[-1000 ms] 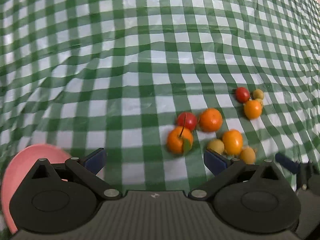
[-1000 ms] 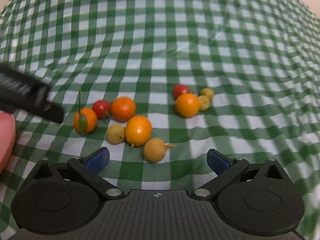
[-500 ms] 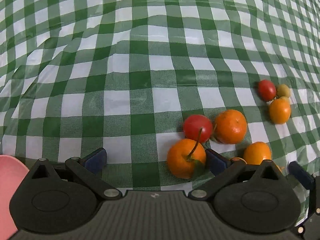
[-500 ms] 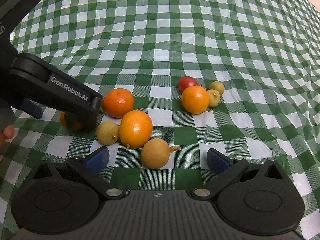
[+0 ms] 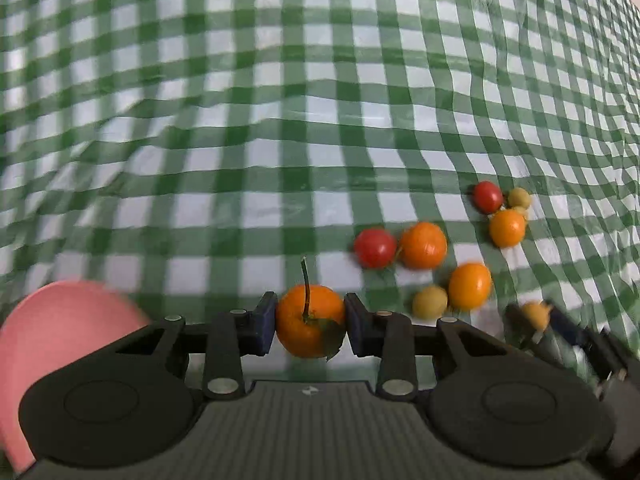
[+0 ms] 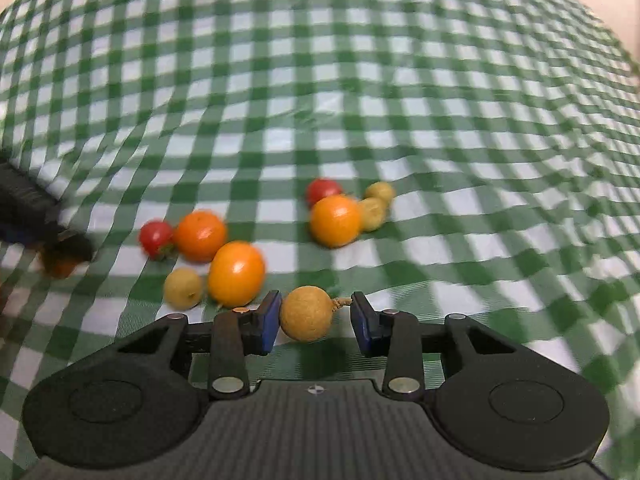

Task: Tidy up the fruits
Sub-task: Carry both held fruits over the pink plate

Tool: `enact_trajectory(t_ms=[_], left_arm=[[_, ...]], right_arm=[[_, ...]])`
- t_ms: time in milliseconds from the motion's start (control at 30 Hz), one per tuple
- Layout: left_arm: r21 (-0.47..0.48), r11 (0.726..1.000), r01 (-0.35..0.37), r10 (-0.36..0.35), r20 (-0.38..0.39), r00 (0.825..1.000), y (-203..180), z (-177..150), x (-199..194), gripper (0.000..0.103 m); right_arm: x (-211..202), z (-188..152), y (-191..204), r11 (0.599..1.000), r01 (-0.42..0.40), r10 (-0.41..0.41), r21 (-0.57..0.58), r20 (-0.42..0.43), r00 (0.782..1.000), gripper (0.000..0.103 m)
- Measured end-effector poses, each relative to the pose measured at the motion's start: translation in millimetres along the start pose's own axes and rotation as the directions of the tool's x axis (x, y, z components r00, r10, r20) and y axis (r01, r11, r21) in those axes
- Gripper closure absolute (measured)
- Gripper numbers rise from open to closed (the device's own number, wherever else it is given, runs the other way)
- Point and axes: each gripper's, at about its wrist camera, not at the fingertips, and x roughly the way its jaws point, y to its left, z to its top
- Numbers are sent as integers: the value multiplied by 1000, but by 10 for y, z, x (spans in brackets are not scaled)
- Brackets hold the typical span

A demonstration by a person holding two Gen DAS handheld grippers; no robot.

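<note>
My left gripper (image 5: 310,322) is shut on an orange tangerine with a stem and leaf (image 5: 310,320), held above the cloth. My right gripper (image 6: 316,316) is closed around a tan round longan (image 6: 306,312); the left pad touches it and the right pad meets its stem. On the green checked cloth lie a red cherry tomato (image 6: 156,236), an orange (image 6: 200,236), another orange (image 6: 236,274) and a small yellow-green fruit (image 6: 183,288). A second cluster holds a tomato (image 6: 323,190), an orange (image 6: 335,220) and two small yellow fruits (image 6: 374,208).
A pink plate (image 5: 60,320) sits at the lower left of the left wrist view. The left gripper's arm (image 6: 28,212) shows at the left edge of the right wrist view; the right gripper (image 5: 560,336) shows blurred at the lower right of the left wrist view.
Both grippers have closed: the left on the stemmed tangerine, the right on the longan. Both have pulled back from the fruit pile, and the pink plate is in view again.
</note>
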Motion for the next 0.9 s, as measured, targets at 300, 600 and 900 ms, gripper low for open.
enact_trajectory(t_ms=[300, 600, 900], left_arm=[[-100, 987, -129, 126, -41, 991, 498, -848, -1151, 63], [-188, 969, -161, 160, -25, 987, 1007, -1657, -2006, 63], [-260, 957, -126, 143, 45, 989, 1323, -1944, -2456, 63]], right_arm=[[-1214, -111, 220, 982, -188, 188, 33, 7, 982, 64], [-2224, -250, 785, 932, -359, 359, -57, -13, 933, 64], [-2683, -234, 1066, 914, -383, 388, -134, 11, 922, 64]])
